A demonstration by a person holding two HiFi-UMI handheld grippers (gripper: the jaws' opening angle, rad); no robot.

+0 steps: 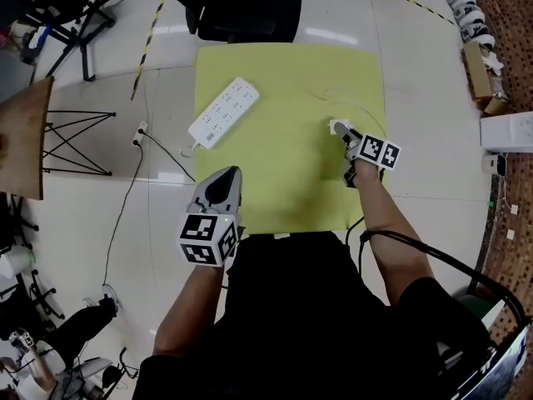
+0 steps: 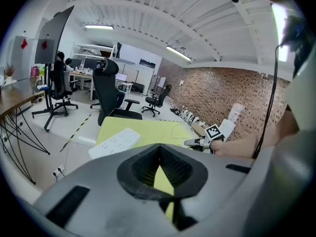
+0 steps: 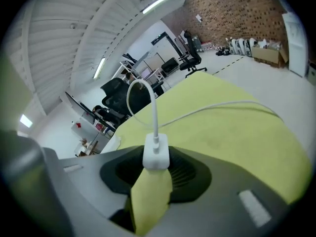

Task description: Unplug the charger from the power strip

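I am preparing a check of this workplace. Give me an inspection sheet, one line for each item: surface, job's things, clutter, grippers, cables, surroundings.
Surface: yellow surface, flat, mostly bare.
Job's things: white power strip lies at the back left; white charger is out of it, well apart, at the right.
Clutter: nothing seen on the yellow surface.
Grippers: right gripper shut on the charger; left gripper shut, empty, over the near edge.
Cables: white cable runs from the charger in a loop over the surface; dark cable lies on the floor at the left.
Surroundings: black office chair behind; wooden table at left; boxes at right.
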